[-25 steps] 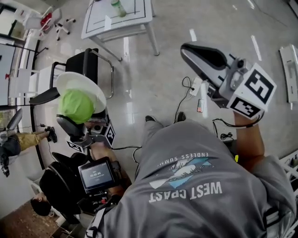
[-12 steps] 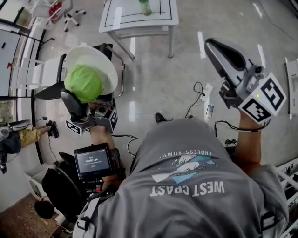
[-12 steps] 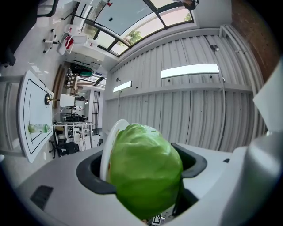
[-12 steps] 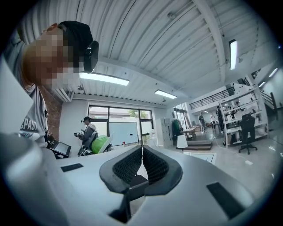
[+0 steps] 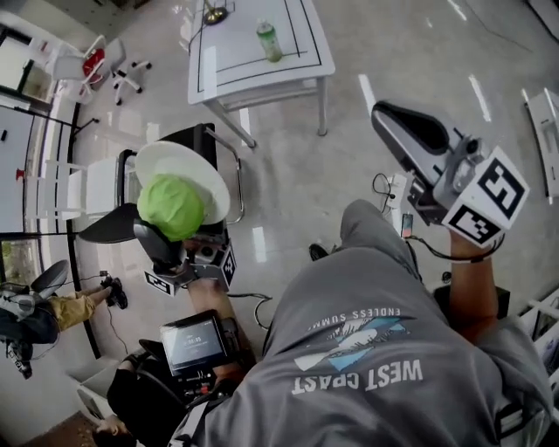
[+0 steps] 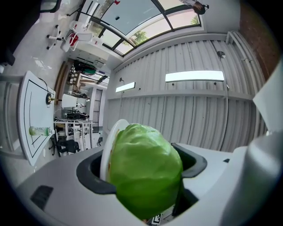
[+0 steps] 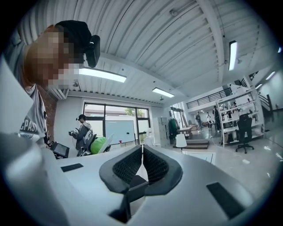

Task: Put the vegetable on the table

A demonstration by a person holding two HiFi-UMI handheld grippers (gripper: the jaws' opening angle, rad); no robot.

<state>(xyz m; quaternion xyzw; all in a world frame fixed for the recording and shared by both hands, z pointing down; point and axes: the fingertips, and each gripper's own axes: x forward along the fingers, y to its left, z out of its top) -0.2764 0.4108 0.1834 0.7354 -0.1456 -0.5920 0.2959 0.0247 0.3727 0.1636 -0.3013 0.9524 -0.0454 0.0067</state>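
A green cabbage [image 5: 172, 206] lies against a white plate [image 5: 199, 168], and my left gripper [image 5: 170, 236] is shut on the two together, carrying them above the floor. In the left gripper view the cabbage [image 6: 143, 176] fills the gap between the jaws of the left gripper [image 6: 141, 165], with the plate [image 6: 107, 148] edge-on at its left. My right gripper [image 5: 390, 120] is held out at the right, shut and holding nothing; its pads [image 7: 152, 165] meet. The white table [image 5: 301, 39] stands ahead at the top. The cabbage [image 7: 98, 145] also shows small in the right gripper view.
A green bottle [image 5: 269, 41] stands on the table, next to a small lamp-like stand [image 5: 212, 12]. A black chair [image 5: 188, 140] stands below the plate. Cables and a power strip [image 5: 393, 188] lie on the floor. Another person [image 5: 39, 314] stands at the left, and a white chair [image 5: 92, 57] at the far left.
The table and bottle have come further into view and closer. Both grippers have travelled along with the person's steps. The cabbage and plate stay clamped in the left gripper.
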